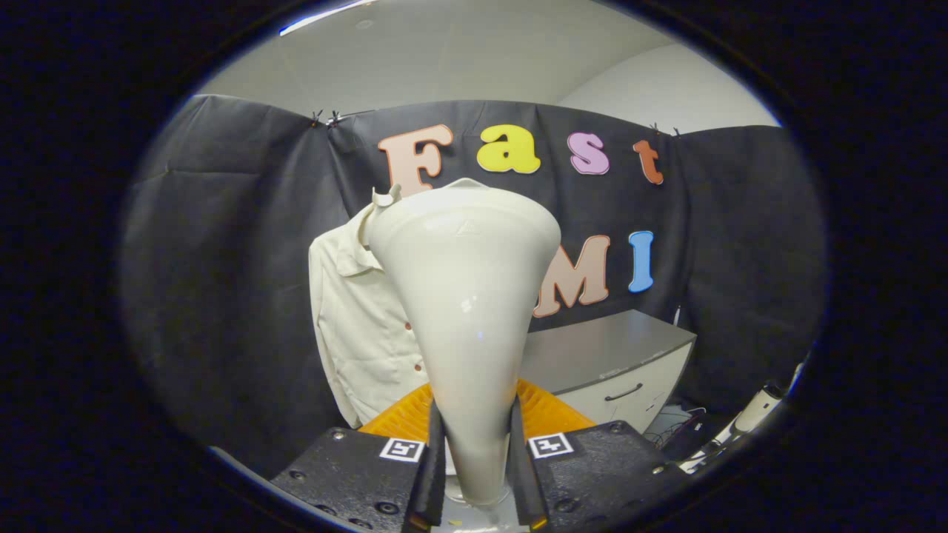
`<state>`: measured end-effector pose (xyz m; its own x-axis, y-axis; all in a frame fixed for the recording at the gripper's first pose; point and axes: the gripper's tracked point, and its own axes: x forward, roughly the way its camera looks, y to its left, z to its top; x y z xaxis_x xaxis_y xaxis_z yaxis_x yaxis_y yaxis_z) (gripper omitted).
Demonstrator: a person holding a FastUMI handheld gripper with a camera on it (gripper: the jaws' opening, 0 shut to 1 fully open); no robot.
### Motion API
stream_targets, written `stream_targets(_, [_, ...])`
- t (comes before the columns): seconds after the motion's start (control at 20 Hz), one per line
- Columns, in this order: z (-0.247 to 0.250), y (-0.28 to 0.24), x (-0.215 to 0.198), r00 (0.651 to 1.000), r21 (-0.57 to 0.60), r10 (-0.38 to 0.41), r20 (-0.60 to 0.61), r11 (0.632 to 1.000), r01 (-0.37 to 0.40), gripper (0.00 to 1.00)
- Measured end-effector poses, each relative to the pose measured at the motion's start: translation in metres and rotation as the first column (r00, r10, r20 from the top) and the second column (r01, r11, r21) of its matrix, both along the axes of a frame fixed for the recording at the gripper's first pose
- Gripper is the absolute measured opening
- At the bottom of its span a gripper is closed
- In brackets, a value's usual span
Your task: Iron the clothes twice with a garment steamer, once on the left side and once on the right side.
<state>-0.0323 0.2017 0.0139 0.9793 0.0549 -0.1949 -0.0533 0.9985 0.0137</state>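
Behind, against black cloth wall: pale shirt (355, 326) hanging. Claw (476, 474) clamped on steamer (463, 296), held short of shirt; neither side visibly ironed yet.

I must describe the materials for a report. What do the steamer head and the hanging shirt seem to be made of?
The steamer head, gripped between the tool fingers, looks like smooth glossy plastic: it carries bright reflections. The shirt beyond it looks like thin matte woven cloth, perhaps cotton: it shows soft creases and small buttons.
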Motion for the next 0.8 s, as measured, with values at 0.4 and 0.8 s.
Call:
stream_targets(0.4, [0.001,-0.031,-0.029,0.998,-0.018,0.046,0.037,0.999,-0.045,0.37])
stream_targets(0.8, [-0.01,-0.085,-0.026,0.996,-0.026,0.091,0.023,0.996,-0.091,0.37])
